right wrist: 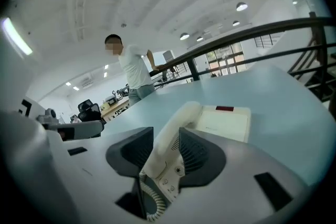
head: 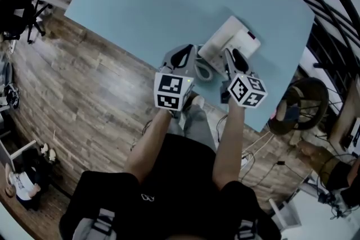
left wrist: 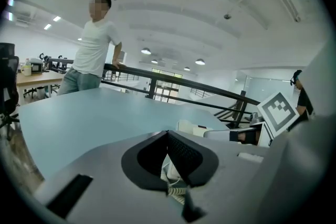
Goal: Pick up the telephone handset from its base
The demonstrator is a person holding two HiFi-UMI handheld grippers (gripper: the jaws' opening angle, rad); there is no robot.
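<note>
A white telephone base [head: 241,37] sits near the right front corner of the light blue table [head: 169,3]. Its handset [right wrist: 173,139] lies along the base's [right wrist: 224,122] left side, with a coiled cord [right wrist: 155,203] hanging from its near end. My right gripper [right wrist: 167,132] is open, and the handset runs between its two dark pads; the left pad stands a little apart from it. In the head view the right gripper [head: 230,57] is over the phone's near end. My left gripper [head: 182,54] is beside it to the left, over the cord [head: 203,71], and its pads [left wrist: 178,152] meet at the tips.
A person in a white shirt [left wrist: 92,50] stands at the table's far side, leaning on a black railing [left wrist: 184,86]. A black office chair [head: 17,14] stands on the wood floor at the left. A round stool [head: 301,101] and cables lie to the right of the table.
</note>
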